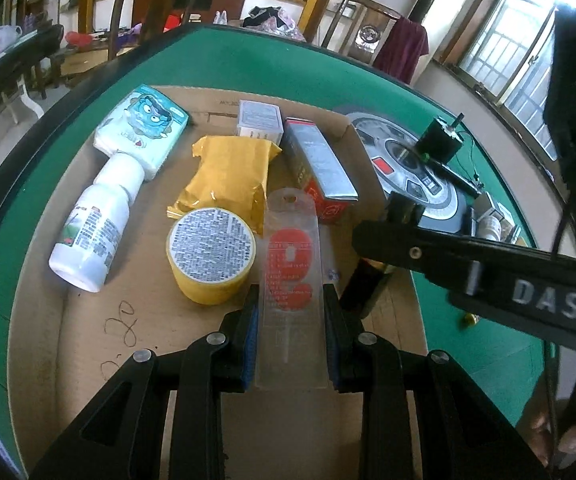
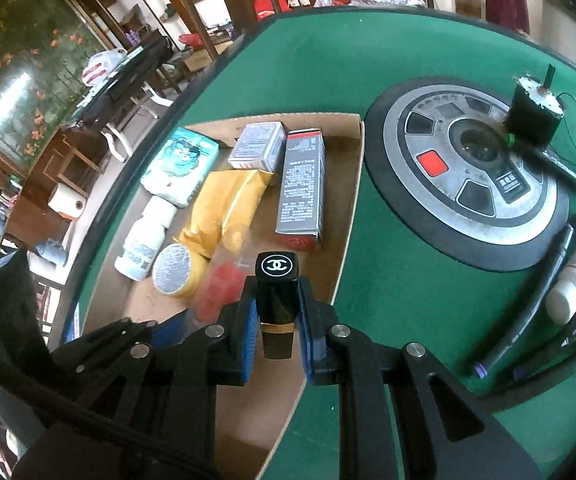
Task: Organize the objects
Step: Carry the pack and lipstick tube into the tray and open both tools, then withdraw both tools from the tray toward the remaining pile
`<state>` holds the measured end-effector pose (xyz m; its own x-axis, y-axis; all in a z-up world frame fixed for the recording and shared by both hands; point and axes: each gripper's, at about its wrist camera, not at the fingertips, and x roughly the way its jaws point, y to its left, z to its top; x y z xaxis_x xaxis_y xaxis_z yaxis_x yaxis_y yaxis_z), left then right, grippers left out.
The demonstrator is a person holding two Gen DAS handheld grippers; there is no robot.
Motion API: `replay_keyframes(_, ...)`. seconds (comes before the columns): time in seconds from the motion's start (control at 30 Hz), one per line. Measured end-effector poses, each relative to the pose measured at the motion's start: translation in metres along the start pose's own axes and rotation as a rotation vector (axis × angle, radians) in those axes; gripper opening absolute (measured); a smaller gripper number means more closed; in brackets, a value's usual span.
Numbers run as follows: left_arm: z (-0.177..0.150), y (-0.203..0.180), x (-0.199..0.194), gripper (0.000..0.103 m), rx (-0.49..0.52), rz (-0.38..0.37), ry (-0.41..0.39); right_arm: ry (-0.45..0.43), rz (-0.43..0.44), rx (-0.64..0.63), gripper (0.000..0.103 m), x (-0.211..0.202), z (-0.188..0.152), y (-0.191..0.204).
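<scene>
My left gripper (image 1: 290,300) is shut on a clear plastic pack with a red number-nine candle (image 1: 291,276), held over the cardboard tray (image 1: 88,320). My right gripper (image 2: 277,294) is shut on a black lipstick tube (image 2: 277,292) with a white logo on its cap, above the tray's right side; in the left wrist view the same tube (image 1: 364,284) hangs at the right. In the tray lie a white bottle (image 1: 92,232), a yellow round tub (image 1: 211,254), a gold pouch (image 1: 228,176), a tissue pack (image 1: 144,128), a grey-red box (image 1: 322,168) and a small grey box (image 1: 260,118).
The tray sits on a green table (image 2: 388,280). Right of it is a round black and silver panel (image 2: 468,176) with a black motor (image 2: 534,114) on it. Pens (image 2: 528,300) and a small white bottle (image 2: 574,280) lie at the far right.
</scene>
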<state>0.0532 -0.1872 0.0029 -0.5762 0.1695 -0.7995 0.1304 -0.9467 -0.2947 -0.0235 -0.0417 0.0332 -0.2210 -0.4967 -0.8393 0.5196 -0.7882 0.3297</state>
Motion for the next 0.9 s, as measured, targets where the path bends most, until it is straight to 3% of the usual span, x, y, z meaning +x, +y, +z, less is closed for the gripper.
replay_keyframes(0.17, 0.006, 0.004, 0.0, 0.027, -0.022, -0.029, 0.007, 0.014, -0.02, 0.018, 0.015, 0.005, 0.003, -0.003)
replay_keyframes(0.3, 0.006, 0.006, -0.007, 0.041, -0.039, -0.035, -0.011, 0.021, -0.019, 0.013, 0.016, 0.006, 0.003, -0.003)
replay_keyframes(0.43, 0.003, 0.006, -0.024, 0.042, -0.058, -0.035, -0.051, 0.023, -0.003, 0.011, 0.016, 0.005, 0.002, -0.003)
replay_keyframes(0.5, 0.001, 0.005, -0.035, 0.049, -0.056, -0.024, -0.081, 0.014, 0.003, 0.016, 0.016, 0.002, 0.0, -0.003)
replay_keyframes(0.7, -0.004, 0.0, -0.052, 0.052, -0.055, -0.007, -0.12, -0.048, 0.014, 0.027, 0.033, -0.02, -0.005, -0.008)
replay_keyframes(0.77, -0.008, -0.002, -0.053, 0.052, -0.052, -0.005, -0.116, -0.075, -0.003, 0.033, 0.047, -0.029, -0.007, -0.011)
replay_keyframes(0.9, -0.015, -0.01, -0.051, 0.052, -0.049, -0.004, -0.1, -0.143, -0.037, 0.041, 0.05, -0.05, -0.016, -0.025)
